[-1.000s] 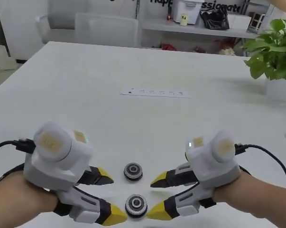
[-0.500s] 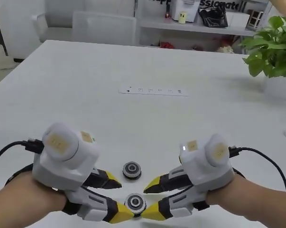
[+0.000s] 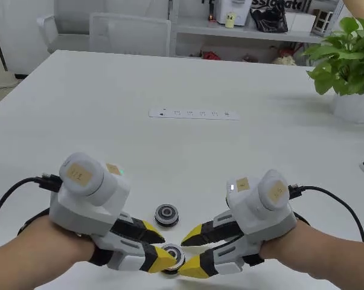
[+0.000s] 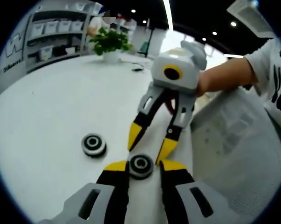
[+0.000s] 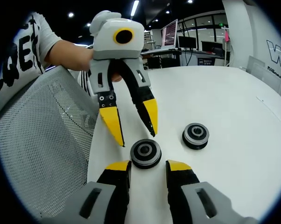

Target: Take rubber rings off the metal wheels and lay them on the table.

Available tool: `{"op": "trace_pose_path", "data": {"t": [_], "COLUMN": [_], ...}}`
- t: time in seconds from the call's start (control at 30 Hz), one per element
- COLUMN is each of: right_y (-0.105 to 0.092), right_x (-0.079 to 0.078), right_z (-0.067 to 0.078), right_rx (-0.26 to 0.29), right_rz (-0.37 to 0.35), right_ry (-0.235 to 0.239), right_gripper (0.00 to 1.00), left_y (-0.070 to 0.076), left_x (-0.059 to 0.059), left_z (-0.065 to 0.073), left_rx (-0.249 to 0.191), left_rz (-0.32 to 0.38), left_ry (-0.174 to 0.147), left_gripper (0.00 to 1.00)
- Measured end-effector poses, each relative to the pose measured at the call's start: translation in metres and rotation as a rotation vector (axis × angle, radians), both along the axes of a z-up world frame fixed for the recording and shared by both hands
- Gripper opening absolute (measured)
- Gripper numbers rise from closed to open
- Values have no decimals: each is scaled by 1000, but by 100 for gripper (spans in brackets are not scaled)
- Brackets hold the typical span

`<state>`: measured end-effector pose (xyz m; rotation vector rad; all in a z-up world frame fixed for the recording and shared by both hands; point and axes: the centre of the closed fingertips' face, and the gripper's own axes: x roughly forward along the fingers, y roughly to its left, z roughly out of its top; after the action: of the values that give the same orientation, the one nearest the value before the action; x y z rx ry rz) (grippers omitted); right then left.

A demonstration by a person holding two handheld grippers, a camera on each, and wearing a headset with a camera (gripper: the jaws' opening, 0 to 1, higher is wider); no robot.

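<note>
Two small metal wheels with black rubber rings lie flat on the white table (image 3: pixel 188 78). The near wheel (image 3: pixel 172 256) (image 4: pixel 141 165) (image 5: pixel 146 153) sits between the two grippers, which face each other. My left gripper (image 3: pixel 157 243) (image 4: pixel 145 165) is open, its yellow tips flanking this wheel. My right gripper (image 3: pixel 189 252) (image 5: pixel 147 165) is open too, its tips just short of the wheel on the opposite side. The far wheel (image 3: pixel 166 214) (image 4: pixel 93 144) (image 5: pixel 195 135) lies untouched a little beyond.
A white power strip (image 3: pixel 194 114) lies mid-table. A potted plant (image 3: pixel 344 57) stands at the far right. A mesh chair (image 5: pixel 42 140) is at the table's near edge. Shelves and a chair stand behind the table.
Both grippers have closed in from either side on the near wheel, so their yellow tips now meet around it. The wheels have not moved.
</note>
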<state>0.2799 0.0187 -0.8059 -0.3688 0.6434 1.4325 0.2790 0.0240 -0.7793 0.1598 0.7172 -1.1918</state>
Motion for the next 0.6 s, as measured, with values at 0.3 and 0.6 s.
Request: {"op": "trace_pose_path", "data": {"t": [0.3,0.6], "right_y": [-1,-2], "right_x": [1,1], "right_z": [1,1], "right_rx": [6,7], "right_rz": [-7,-10], "right_ry": [4,6], "right_gripper": [27,27], "left_y": [-4,-7], "left_x": [-1,-3], "left_z": [-10,-11], "left_rx": [50,83], "left_rz": [-30,-68], "left_ry": [-16,-69], "left_gripper": [24,21]}}
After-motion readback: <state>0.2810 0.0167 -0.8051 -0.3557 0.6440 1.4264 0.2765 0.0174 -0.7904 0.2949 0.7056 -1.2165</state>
